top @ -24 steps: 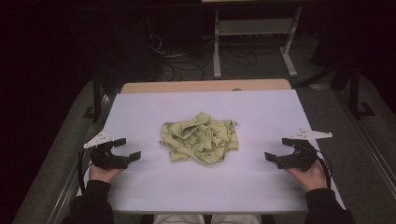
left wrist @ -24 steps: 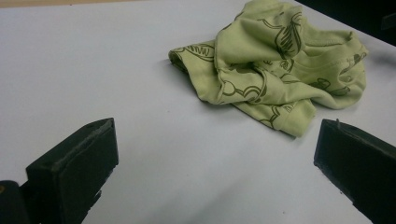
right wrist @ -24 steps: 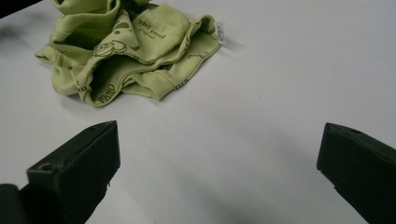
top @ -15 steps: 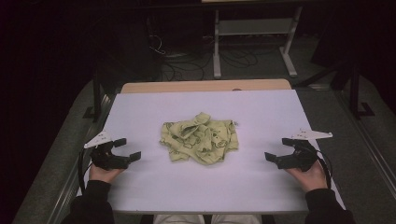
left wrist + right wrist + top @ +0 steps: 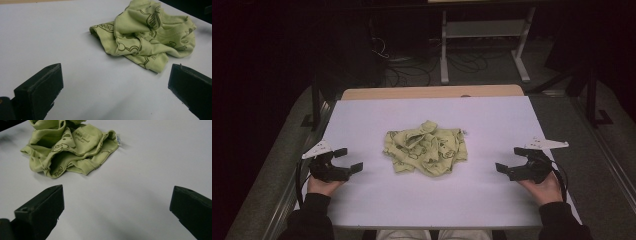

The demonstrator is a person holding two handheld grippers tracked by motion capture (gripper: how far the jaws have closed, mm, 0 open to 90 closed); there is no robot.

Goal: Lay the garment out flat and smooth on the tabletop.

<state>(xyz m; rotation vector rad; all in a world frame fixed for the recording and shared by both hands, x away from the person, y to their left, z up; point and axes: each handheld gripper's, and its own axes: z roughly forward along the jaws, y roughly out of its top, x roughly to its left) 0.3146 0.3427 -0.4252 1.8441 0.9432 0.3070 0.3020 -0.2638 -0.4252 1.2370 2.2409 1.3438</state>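
Nothing is shifting between the earlier high views and this one: both hands and the cloth are keeping their places.

A crumpled pale green garment point(image 5: 426, 152), printed with dark line drawings, is lying in a loose heap at the middle of the white table point(image 5: 492, 120). In the high view the heap is spreading a little wider than it is deep, so its long axis is running across the table from side to side, with one fold poking up toward the far edge. A small white label is sticking out at its far right edge.

The left gripper point(image 5: 348, 160) is resting near the table's left edge, held from below by the person's left hand point(image 5: 323, 185), its jaws pointing inward and slightly forward toward the garment. The right gripper point(image 5: 510, 167) is mirroring it near the right edge, cradled by the right hand point(image 5: 544, 189), jaws pointing inward toward the cloth. Dark sleeves are entering from the bottom.

Each gripper's jaws are standing wide apart with bare table between them, gripping nothing. Both are sitting well apart from the garment, which is lying between them.
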